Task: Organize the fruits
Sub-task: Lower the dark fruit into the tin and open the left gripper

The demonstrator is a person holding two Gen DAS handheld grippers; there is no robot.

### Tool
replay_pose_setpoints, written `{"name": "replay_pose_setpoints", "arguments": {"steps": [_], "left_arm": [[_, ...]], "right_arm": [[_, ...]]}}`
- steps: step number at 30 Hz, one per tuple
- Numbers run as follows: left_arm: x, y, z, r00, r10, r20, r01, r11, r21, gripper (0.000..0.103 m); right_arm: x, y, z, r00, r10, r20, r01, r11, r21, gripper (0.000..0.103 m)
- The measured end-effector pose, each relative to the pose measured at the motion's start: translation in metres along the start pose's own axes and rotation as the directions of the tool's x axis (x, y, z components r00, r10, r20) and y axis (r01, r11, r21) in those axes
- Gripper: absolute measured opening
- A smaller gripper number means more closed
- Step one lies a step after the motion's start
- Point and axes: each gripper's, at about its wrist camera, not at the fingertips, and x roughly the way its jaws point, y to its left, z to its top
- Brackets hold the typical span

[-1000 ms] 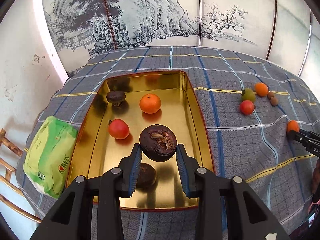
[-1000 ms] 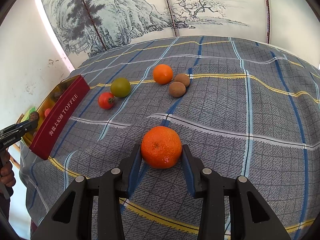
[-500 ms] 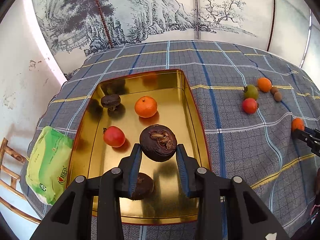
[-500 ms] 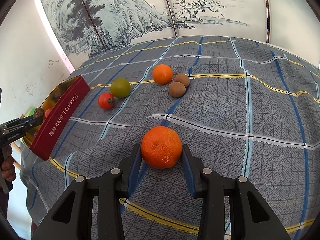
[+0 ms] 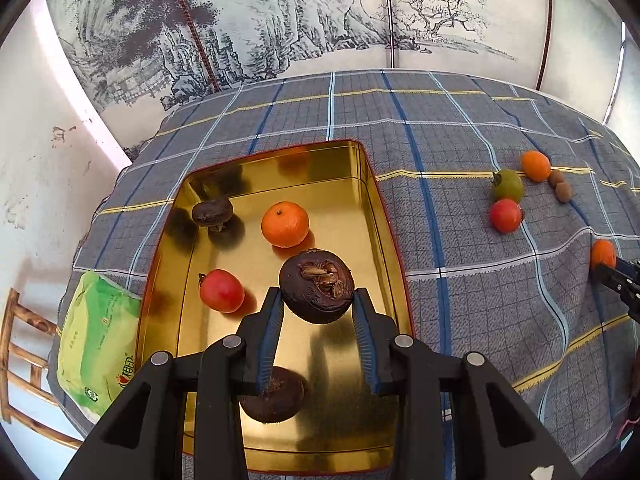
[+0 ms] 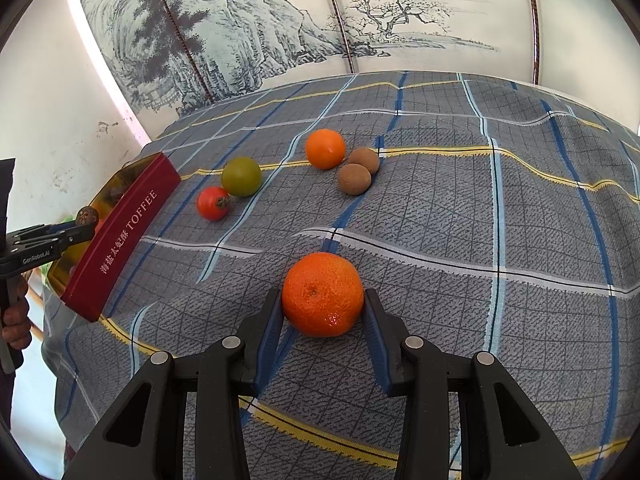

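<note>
While the left gripper [image 5: 318, 308] pinches a dark brown fruit [image 5: 316, 286] right between its pads, up over the gold tin [image 5: 376, 216], the right gripper [image 6: 323, 316] is clamped on a mandarin [image 6: 322, 294] sitting on the plaid cloth [image 6: 480, 220].

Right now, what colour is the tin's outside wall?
Dark red with white lettering, clearest in the right wrist view.

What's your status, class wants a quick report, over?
Left gripper shut on dark fruit, above gold tin. Right gripper shut on mandarin, on the cloth. Nothing in the way.
</note>
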Motion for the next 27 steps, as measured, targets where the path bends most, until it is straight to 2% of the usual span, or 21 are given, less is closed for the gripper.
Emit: {"name": "replay_pose_setpoints", "arguments": {"steps": [10, 27], "left_arm": [[0.011, 0.003, 0.009, 0.999, -0.02, -0.041, 0.018, 0.999, -0.036, 0.031], [0.013, 0.004, 0.022, 0.999, -0.029, -0.044, 0.026, 0.998, -0.055, 0.031]], "right_arm": [[0.0, -0.001, 0.0, 1.0, 0.002, 0.0, -0.002, 1.0, 0.002, 0.041], [0.0, -0.001, 0.0, 1.0, 0.004, 0.0, -0.004, 1.0, 0.003, 0.041]]}}
